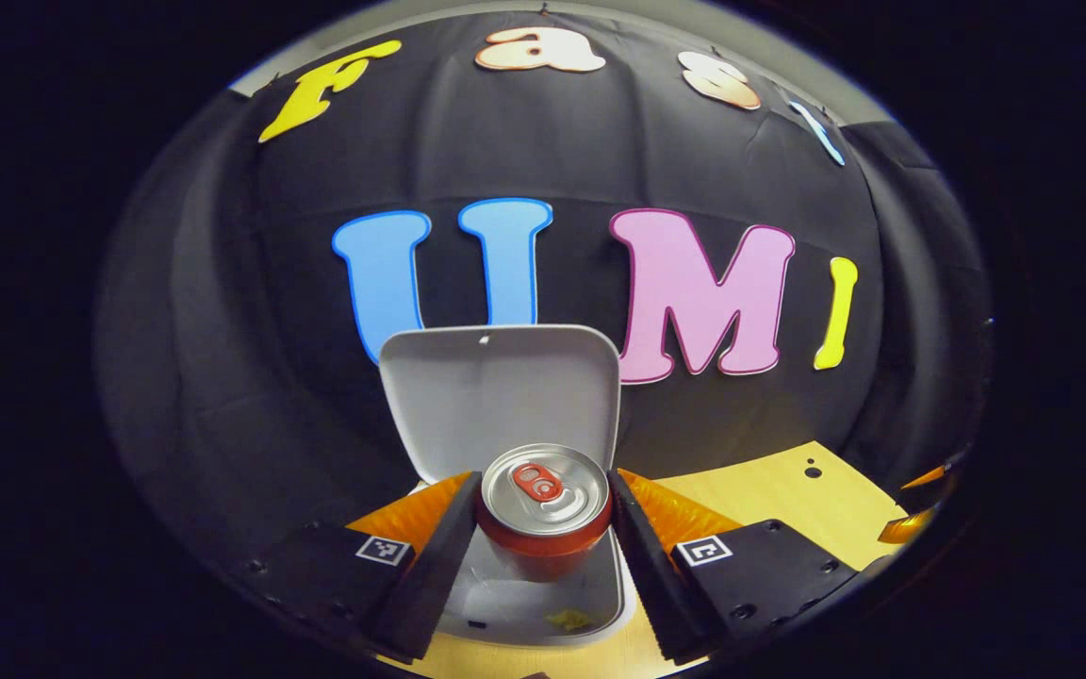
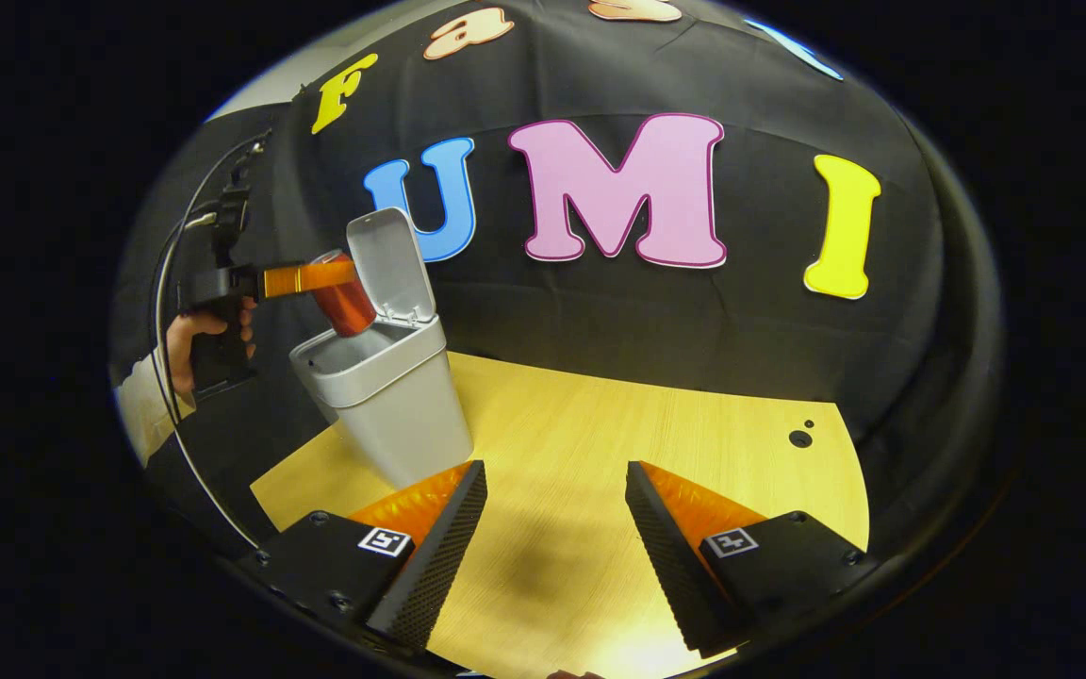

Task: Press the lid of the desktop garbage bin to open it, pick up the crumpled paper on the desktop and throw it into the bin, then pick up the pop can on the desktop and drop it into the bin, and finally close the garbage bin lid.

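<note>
A red pop can with a silver top sits between both fingers of my left gripper, which is shut on it. Right under the can is the mouth of the white bin, with its lid standing upright behind. A small yellowish scrap lies on the bin's floor. In the right gripper view the can hangs tilted over the bin with its raised lid, held by the left gripper and a hand. My right gripper is open over bare table.
The light wooden table stretches right of the bin, with a small dark hole near its far right edge. A cable loops down behind the hand at the left. Black cloth walls stand close behind the bin.
</note>
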The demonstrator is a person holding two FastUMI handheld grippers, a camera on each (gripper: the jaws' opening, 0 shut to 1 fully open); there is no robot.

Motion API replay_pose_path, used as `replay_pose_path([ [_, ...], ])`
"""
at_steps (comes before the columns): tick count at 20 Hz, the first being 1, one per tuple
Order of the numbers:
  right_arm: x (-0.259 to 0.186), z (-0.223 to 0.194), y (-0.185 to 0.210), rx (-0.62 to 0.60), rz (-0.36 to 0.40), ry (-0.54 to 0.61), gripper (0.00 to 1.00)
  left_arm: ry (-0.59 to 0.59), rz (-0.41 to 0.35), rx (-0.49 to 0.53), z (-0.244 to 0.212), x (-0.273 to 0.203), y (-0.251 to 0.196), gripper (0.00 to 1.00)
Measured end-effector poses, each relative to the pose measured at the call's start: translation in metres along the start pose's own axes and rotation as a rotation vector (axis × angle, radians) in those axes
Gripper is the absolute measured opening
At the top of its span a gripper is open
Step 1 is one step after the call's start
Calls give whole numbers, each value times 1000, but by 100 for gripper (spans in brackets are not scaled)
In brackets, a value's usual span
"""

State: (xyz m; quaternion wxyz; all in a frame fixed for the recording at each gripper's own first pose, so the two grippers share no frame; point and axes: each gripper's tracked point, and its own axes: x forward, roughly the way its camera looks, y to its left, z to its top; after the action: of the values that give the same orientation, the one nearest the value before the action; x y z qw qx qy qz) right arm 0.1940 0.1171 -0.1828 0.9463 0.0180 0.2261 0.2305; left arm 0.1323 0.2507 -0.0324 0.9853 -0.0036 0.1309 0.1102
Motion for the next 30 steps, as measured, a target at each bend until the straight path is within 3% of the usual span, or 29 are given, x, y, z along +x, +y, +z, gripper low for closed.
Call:
replay_pose_path([
  [7, -9, -18, -16, 45, -27, 25, 96, 86, 93, 29, -40, 9, 39, 89],
  [10, -9, -17, -19, 73, -27, 17, 96, 45, 166, 47, -21, 6, 51, 97],
  [15, -8, -11, -23, 96, -27, -4, 97, -36, 136, -15, 26, -1, 48, 98],
  [17, -8, -12, -23, 105, -23, -4, 99, -76, 154, -68, 56, 3, 61, 98],
  [21, -8, -18, -24, 114, -24, -4, 99, -140, 133, -286, 121, 20, 90, 97],
  [23, -7, -25, -24, 127, -21, 6, 98, -167, 136, -258, 144, 30, 107, 96],
  [26, -2, -34, -26, 132, -18, 27, 99, -182, 129, -62, 176, 52, 110, 95],
  [28, 2, -34, -29, 138, -16, 31, 99, -166, 90, 48, 192, 66, 90, 94],
  [30, 5, -31, -30, 155, -12, 23, 99, -136, 35, 87, 193, 84, 61, 93],
])
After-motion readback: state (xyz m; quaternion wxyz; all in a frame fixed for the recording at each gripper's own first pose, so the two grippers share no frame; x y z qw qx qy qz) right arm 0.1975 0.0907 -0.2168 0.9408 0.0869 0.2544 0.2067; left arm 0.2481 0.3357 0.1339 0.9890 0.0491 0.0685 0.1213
